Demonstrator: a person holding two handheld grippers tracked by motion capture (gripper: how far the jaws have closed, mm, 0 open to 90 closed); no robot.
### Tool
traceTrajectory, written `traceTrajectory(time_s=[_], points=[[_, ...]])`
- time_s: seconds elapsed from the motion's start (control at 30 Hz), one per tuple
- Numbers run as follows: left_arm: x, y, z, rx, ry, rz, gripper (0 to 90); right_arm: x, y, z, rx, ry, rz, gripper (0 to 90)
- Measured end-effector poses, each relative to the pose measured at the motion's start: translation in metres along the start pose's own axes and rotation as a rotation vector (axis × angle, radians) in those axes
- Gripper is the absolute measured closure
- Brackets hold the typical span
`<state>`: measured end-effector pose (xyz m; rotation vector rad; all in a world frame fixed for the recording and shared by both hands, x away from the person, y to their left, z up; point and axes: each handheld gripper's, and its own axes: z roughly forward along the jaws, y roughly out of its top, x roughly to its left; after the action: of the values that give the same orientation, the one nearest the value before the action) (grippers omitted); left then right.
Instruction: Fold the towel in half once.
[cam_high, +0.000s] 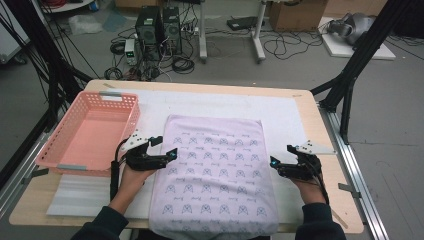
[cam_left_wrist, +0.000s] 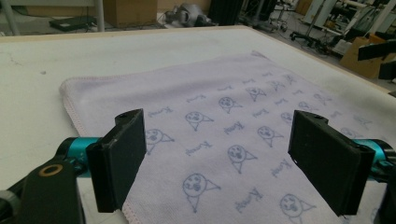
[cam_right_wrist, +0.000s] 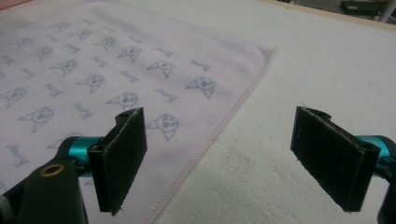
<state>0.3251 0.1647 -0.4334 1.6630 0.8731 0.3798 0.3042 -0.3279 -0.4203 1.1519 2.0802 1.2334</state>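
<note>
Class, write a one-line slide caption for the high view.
Two open grippers, left gripper and right gripper, flank a printed towel beside a pink basket.

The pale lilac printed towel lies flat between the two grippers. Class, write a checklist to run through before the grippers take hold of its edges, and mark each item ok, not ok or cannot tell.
1. Pale lilac printed towel lies flat on the white table cover: ok.
2. Left gripper is open, jaws wide apart in the left gripper view: ok.
3. Right gripper is open, jaws wide apart: ok.
4. Left gripper sits at the towel's left edge: ok.
5. Right gripper straddles the towel's stitched right edge: ok.
6. Either gripper low enough to catch the cloth: cannot tell.
7. Pink plastic basket stands apart from the towel: ok.
</note>
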Motion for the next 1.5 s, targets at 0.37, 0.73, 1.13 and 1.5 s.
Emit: traceTrajectory(time_s=[0.37,0.73,1.13,1.5], points=[[0.015,0.005,0.010,0.013,0.034,-0.060,21.7,-0.007,0.000,0.007,0.031,-0.003,0.035,17.3],[0.038,0.015,0.032,0.126,0.103,-0.116,25.1,-0.012,0.005,0.042,0.143,0.021,0.085,17.4],[0.042,0.010,0.066,0.276,0.208,-0.070,39.5,-0.010,0.022,0.086,0.212,0.000,0.070,26.2],[0.037,0.010,0.069,0.314,0.248,0.035,87.1,0.002,0.029,0.102,0.240,-0.080,0.054,68.4]])
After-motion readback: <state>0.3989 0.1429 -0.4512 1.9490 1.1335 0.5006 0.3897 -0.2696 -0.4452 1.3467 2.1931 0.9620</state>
